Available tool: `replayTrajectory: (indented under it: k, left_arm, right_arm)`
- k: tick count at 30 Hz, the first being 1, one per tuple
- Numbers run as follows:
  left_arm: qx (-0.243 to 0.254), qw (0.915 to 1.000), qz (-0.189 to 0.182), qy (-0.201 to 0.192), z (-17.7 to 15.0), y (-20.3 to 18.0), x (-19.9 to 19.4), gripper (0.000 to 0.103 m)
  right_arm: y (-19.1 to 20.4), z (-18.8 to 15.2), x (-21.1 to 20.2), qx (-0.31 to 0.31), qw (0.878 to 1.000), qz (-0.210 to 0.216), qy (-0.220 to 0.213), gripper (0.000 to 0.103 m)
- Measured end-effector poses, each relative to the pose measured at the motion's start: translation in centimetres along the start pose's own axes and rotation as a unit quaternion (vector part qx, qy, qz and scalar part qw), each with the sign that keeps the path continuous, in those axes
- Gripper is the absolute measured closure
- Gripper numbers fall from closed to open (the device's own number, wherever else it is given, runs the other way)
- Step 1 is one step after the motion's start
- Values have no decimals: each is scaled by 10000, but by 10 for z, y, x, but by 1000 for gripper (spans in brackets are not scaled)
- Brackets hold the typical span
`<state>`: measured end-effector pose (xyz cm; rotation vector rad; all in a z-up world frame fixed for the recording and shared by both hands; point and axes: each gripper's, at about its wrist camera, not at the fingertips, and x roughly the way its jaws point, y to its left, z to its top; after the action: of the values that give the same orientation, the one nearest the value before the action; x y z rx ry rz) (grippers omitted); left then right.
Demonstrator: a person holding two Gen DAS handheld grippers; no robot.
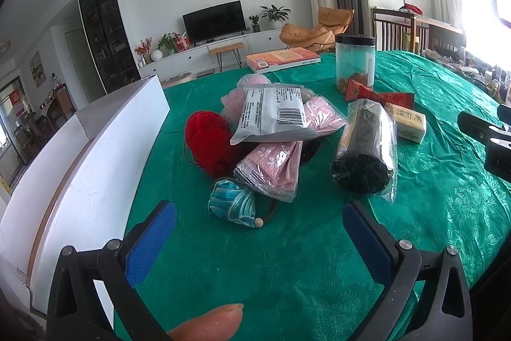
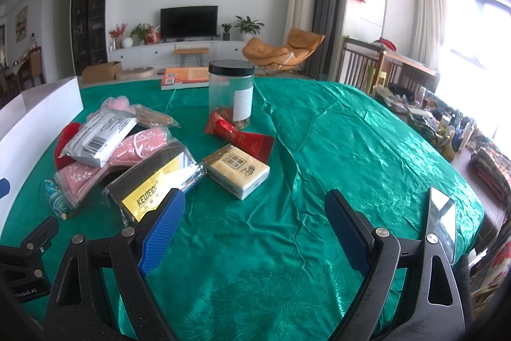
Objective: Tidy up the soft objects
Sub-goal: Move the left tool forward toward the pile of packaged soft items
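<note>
- Nearest in the left wrist view, a fingertip (image 1: 210,321) pokes in at 6 o'clock, and above it the left gripper (image 1: 258,240) hangs with its blue pads spread wide, grasping nothing, over the green tablecloth (image 1: 287,270).
- Just beyond, at 12 o'clock from the pads, lies a teal pouch (image 1: 231,203); behind it a pink mask pack (image 1: 274,168), red yarn (image 1: 207,139) and a grey barcode packet (image 1: 271,115) are heaped touching one another.
- At 2 o'clock lies a bagged black roll (image 1: 367,155); a white box (image 1: 95,155) stands along 9 o'clock.
- Only this view shows the roll's dark end and the right rig's body at 3 o'clock.
- From the right wrist view, the right gripper (image 2: 255,232) is likewise released over bare cloth.
- Its yellow KEWEIDI label (image 2: 150,197) shows only here, at 10 o'clock, touching the left pad's tip in the picture.
- A tissue pack (image 2: 236,171) lies at 12 o'clock, with a red sachet (image 2: 239,136) and a clear jar (image 2: 231,95) behind it.
- Farther off are a book (image 2: 188,77), a television (image 2: 190,21) and an orange chair (image 2: 284,51).
</note>
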<state>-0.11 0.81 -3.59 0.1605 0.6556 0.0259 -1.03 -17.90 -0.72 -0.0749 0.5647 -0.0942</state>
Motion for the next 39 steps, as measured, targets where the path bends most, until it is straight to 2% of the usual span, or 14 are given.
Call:
replayTrajectory:
  k: [39]
  left_arm:
    - [-8,10000,14,51,-5,2,6,0]
  right_arm:
    - [0,0,1,0,10000,4,10,12]
